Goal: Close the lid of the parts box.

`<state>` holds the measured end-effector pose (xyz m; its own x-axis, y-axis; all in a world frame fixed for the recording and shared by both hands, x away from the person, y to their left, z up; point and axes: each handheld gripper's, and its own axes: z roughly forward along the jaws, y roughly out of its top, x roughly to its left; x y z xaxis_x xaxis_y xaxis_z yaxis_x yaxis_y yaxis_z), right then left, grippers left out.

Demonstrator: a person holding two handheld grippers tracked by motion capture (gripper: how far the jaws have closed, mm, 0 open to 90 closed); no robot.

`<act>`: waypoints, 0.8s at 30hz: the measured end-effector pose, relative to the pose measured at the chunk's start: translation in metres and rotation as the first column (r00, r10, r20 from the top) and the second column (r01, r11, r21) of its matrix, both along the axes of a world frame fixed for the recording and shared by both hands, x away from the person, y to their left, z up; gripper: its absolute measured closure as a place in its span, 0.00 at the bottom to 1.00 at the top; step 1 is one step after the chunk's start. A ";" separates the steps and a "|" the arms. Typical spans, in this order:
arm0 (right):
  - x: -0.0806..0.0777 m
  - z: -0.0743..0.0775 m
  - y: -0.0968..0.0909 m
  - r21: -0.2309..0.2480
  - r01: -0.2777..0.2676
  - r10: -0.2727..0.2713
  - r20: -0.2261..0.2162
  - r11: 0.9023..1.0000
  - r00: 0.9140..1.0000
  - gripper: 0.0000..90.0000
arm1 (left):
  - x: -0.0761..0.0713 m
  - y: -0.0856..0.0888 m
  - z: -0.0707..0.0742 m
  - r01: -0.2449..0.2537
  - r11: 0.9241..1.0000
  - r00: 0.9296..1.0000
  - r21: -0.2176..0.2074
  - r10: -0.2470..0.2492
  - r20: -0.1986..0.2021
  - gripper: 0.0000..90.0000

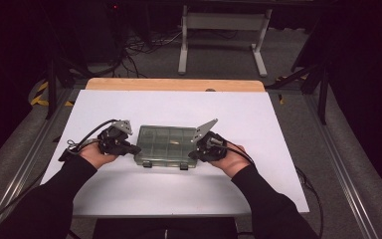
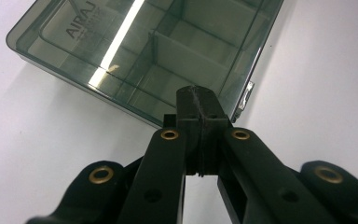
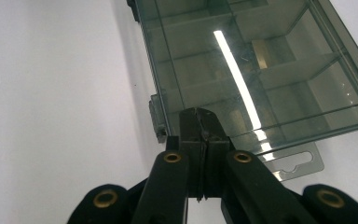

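Observation:
A clear, smoky-grey plastic compartment box [image 1: 166,144] lies flat with its lid down on the white table [image 1: 258,119]. Its inner dividers show through the lid [image 2: 168,51] [image 3: 261,60]. My left gripper [image 1: 138,149] is shut, its tips at the box's left end, near the front corner. In the left gripper view the shut tips [image 2: 199,105] lie over the box's edge, next to a latch [image 2: 245,100]. My right gripper [image 1: 192,154] is shut too, at the box's right end. Its tips [image 3: 199,123] rest over the lid beside a latch [image 3: 157,119]. Nothing sits between either pair of jaws.
The white surface reaches a wooden strip [image 1: 174,83] at the far edge. A hang tab [image 3: 298,163] sticks out from the box's end. Beyond the table are a white stand's legs [image 1: 219,35] and floor cables [image 1: 144,47]. Metal rails [image 1: 328,149] run along both sides.

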<state>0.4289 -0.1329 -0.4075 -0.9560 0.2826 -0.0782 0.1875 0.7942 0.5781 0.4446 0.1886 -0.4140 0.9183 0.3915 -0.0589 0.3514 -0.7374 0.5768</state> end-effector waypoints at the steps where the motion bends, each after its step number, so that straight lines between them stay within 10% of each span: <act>1: 0.000 0.000 0.000 -0.001 0.004 -0.004 0.005 1.000 1.000 0.99 | 0.000 0.000 0.000 -0.005 1.000 1.000 -0.006 0.005 -0.007 0.99; 9: -0.002 0.006 -0.001 0.054 0.009 -0.011 0.034 0.998 0.999 0.80 | -0.003 0.001 0.007 -0.039 0.997 0.999 -0.063 0.041 0.027 0.74; 17: -0.005 0.020 -0.004 0.136 0.035 -0.041 0.046 0.990 0.998 0.43 | -0.009 0.007 0.020 -0.078 0.985 0.992 -0.152 0.091 0.082 0.28; 24: -0.007 0.026 -0.005 0.199 0.059 -0.076 0.078 0.978 0.994 0.15 | -0.014 0.011 0.025 -0.085 0.979 0.990 -0.185 0.103 0.093 0.09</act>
